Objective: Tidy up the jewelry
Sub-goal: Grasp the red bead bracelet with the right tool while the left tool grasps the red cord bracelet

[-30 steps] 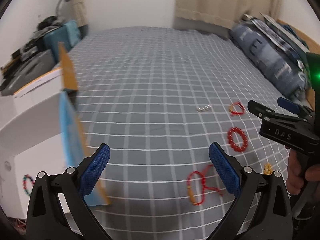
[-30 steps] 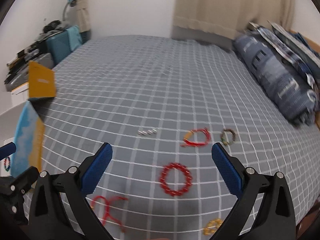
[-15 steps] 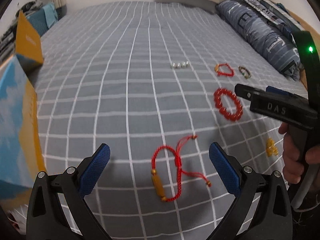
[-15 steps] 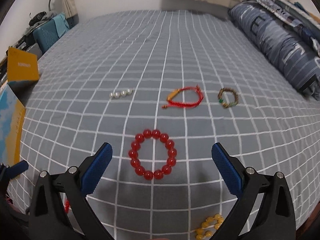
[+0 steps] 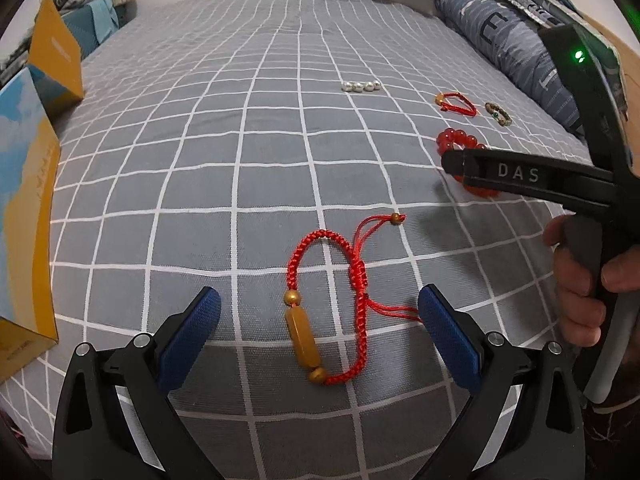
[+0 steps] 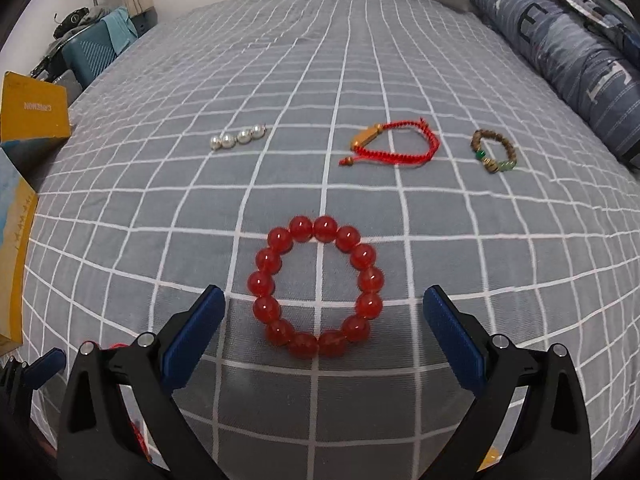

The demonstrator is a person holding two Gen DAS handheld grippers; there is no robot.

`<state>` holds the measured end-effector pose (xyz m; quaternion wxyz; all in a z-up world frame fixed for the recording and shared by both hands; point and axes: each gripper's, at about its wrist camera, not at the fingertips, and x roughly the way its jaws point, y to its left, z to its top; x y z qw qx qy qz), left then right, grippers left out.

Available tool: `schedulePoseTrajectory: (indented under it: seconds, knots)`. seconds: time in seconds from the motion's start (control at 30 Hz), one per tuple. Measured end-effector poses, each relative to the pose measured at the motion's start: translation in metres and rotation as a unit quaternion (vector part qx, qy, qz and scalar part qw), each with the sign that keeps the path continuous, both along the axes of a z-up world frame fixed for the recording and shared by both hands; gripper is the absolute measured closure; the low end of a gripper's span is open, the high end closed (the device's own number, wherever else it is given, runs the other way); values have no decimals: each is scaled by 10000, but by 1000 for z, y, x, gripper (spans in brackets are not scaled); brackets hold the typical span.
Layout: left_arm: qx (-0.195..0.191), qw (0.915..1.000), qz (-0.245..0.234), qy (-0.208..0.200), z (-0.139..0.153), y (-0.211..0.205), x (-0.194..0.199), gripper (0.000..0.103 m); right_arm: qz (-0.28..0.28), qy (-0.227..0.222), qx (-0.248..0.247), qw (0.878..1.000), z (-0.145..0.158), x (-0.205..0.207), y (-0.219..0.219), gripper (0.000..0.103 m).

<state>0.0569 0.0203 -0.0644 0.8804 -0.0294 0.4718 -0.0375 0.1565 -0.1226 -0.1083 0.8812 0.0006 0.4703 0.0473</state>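
Note:
A red cord bracelet with an amber bead (image 5: pixel 303 340) lies flat on the bed, between the blue pads of my left gripper (image 5: pixel 318 308), which is open and touches nothing. A red bead bracelet (image 6: pixel 260 284) lies between the pads of my right gripper (image 6: pixel 324 300). Its jaws are closing but stand wide and clear of the beads. Farther back lie a row of pearl beads (image 6: pixel 238 139), a second red cord bracelet (image 6: pixel 430 136) and a brown-and-green bead bracelet (image 6: pixel 478 142). In the left wrist view a right gripper finger (image 5: pixel 520 176) hides part of the red bead bracelet (image 5: pixel 452 138).
A grey checked bed sheet (image 6: pixel 320 60) carries everything. A yellow-and-blue open box (image 5: pixel 24 200) stands at the bed's left edge. Blue pillows (image 6: pixel 560 60) line the right side. A hand (image 5: pixel 580 280) holds the right gripper's handle. Clutter sits beyond the far left corner.
Both grippers have come down toward the bed and tilted further downward. Each bracelet now sits large between its gripper's pads. Nothing has been taken hold of.

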Motion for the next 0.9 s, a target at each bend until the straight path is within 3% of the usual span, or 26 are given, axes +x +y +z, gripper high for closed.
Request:
schedulePoseTrajectory:
  seconds: [0.07,0.2,0.33,0.53,0.63,0.7,0.9]
  knots:
    - [-19,10000,75,-54,-2,2,-3,10,14,74,-14,10000,-5,1,1,23]
    - [140,9996,211,-120,0,2,-4,35,20,0,-21,10000,-5,0,2,44]
    - [171,9996,209,-76,2,5,-4,61,-19,-50,0,10000,-5,-3,2,56]
    - [118,9997,208,-1,2,4,-4,88,-71,-153,-68,9998,-2,-8,2,76]
    - [143,9997,196,-22,3,4,-5,91,-91,-180,-65,9998,0,-9,2,76]
    - [170,9997,182,-51,4,4,-8,91,-105,-189,-14,9998,1,-11,2,90]
    - [168,9997,159,-37,5,4,-9,93,-105,-185,16,9998,4,-13,2,90]
